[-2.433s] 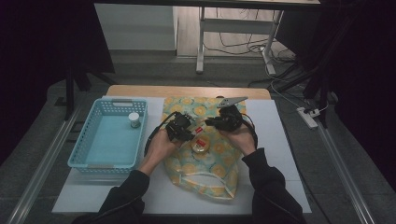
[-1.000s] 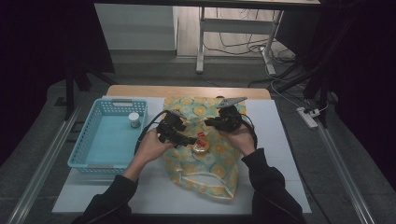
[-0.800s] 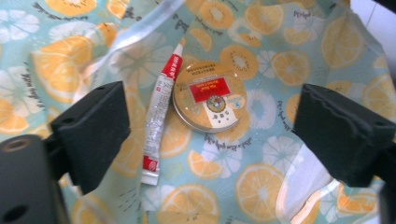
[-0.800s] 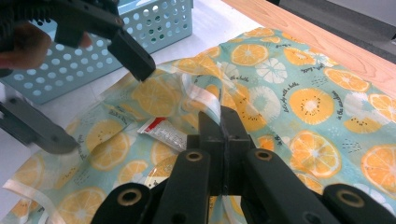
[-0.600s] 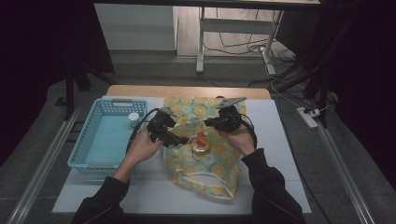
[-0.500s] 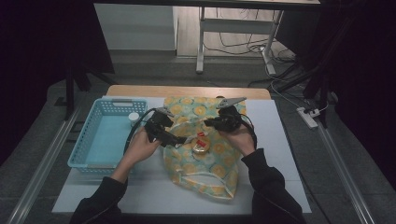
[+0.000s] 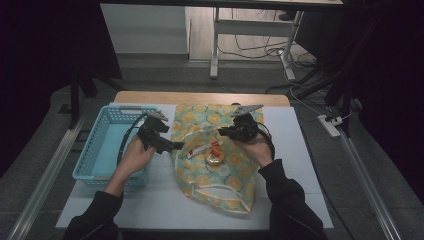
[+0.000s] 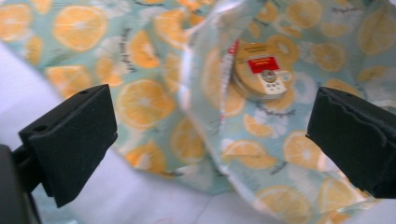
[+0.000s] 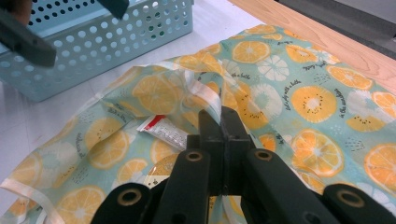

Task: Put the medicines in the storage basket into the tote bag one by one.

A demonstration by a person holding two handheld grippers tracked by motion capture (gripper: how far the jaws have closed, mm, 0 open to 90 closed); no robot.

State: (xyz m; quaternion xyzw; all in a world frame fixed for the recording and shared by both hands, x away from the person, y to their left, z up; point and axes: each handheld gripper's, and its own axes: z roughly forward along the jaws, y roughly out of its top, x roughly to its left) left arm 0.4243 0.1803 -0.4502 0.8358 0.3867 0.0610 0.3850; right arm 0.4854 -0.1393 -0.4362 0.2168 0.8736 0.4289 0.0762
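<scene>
At the middle of the tabletop [image 7: 300, 165], lying flat and rumpled: an orange-print cloth bag [image 7: 220, 165], likely soft, light and floppy, best taken by its pale hem. Toward the left edge, standing beside it: a blue basket [image 7: 100, 150]. Pinching the bag's hem, jaws clenched on the fabric: the right gripper [image 9: 219, 122]. Hovering just off the bag's left side, jaws spread wide, grasping nothing: the left gripper [image 7: 172, 146]. Resting inside the opening: a round tin [image 8: 259, 70] and a tube [image 9: 161, 128].
</scene>
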